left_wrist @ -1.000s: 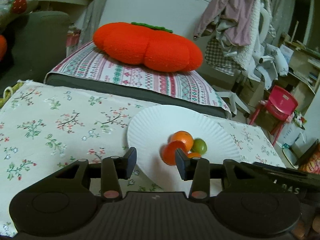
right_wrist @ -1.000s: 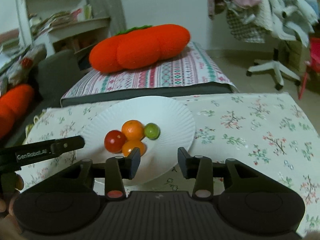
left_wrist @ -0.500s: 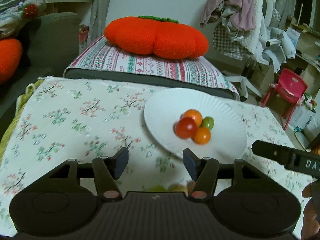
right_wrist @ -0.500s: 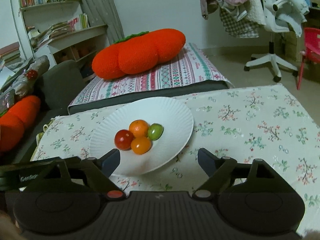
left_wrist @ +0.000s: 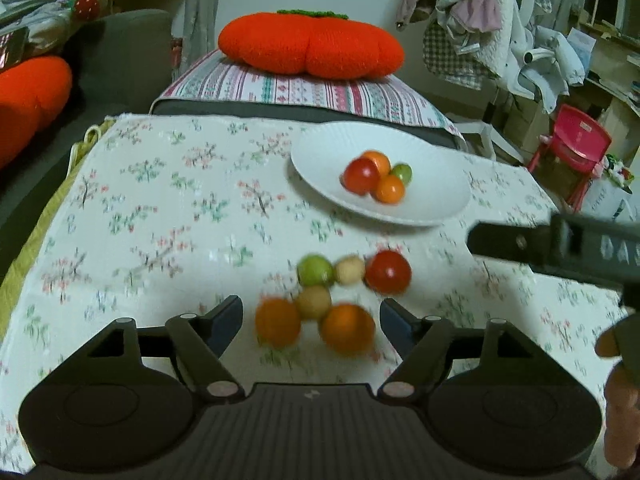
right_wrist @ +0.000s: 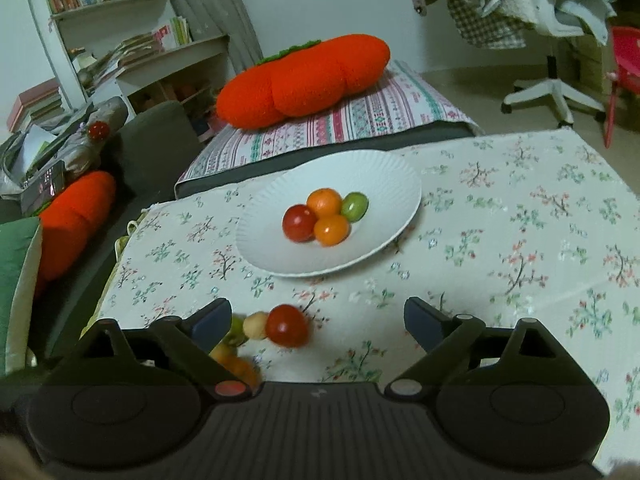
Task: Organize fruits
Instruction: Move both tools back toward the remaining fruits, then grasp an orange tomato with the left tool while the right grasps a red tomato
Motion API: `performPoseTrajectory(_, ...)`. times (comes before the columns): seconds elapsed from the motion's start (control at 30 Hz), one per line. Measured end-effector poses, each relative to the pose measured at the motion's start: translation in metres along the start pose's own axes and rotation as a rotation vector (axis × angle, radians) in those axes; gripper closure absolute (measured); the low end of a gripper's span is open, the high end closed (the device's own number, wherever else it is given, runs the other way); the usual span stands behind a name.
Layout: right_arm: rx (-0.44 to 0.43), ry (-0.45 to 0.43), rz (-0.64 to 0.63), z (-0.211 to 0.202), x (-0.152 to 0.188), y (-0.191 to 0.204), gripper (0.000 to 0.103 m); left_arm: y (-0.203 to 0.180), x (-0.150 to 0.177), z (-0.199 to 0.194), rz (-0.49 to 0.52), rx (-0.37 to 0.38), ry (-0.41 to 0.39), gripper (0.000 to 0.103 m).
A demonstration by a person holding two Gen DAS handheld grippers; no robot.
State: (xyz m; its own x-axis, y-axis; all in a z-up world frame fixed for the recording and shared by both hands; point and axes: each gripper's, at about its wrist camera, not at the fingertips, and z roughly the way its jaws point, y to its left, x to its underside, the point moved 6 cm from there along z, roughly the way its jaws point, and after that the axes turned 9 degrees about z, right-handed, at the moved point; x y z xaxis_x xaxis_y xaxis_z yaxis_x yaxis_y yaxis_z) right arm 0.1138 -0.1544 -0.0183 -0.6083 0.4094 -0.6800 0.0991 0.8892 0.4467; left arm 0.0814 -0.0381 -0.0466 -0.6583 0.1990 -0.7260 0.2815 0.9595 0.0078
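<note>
Four fruits are piled in the middle of the plate [right_wrist: 272,248], so that part looks done. Six more fruits [left_wrist: 320,304] are left on the cloth [left_wrist: 160,220], close together near the plate. The left gripper [left_wrist: 311,314] is held wide apart right at two orange ones, likely to pick one. The right gripper [right_wrist: 318,318] is spread wide too, with nothing in it, near the red fruit [right_wrist: 287,325].

Ribbed matt plate [right_wrist: 384,178]; floral cloth tablecloth [right_wrist: 520,216].
</note>
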Motion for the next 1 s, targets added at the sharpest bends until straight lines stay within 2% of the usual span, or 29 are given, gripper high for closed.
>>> performPoseTrajectory(0.4, 0.04, 0.022, 0.029, -0.003, 0.015, -0.004, 0.009, -0.02, 0.018, 0.014, 0.014, 0.005, 0.047, 0.039)
performPoseTrajectory(0.5, 0.047, 0.032, 0.03, 0.001, 0.016, -0.006, 0.009, -0.021, 0.021, 0.021, 0.021, -0.01, 0.063, 0.048)
performPoseTrajectory(0.67, 0.056, 0.039, 0.011, 0.004, 0.017, -0.006, 0.009, -0.022, 0.023, 0.033, 0.016, -0.022, 0.079, 0.07)
performPoseTrajectory(0.7, 0.055, 0.04, 0.01, 0.004, 0.017, -0.006, 0.009, -0.023, 0.022, 0.034, 0.021, -0.023, 0.074, 0.072)
performPoseTrajectory(0.77, 0.055, 0.042, 0.009, 0.005, 0.017, -0.007, 0.009, -0.025, 0.02, 0.035, 0.037, -0.015, 0.064, 0.09)
performPoseTrajectory(1.0, 0.067, 0.056, 0.011, 0.01, 0.016, -0.012, 0.011, -0.024, 0.02, 0.034, 0.023, 0.002, 0.064, 0.093)
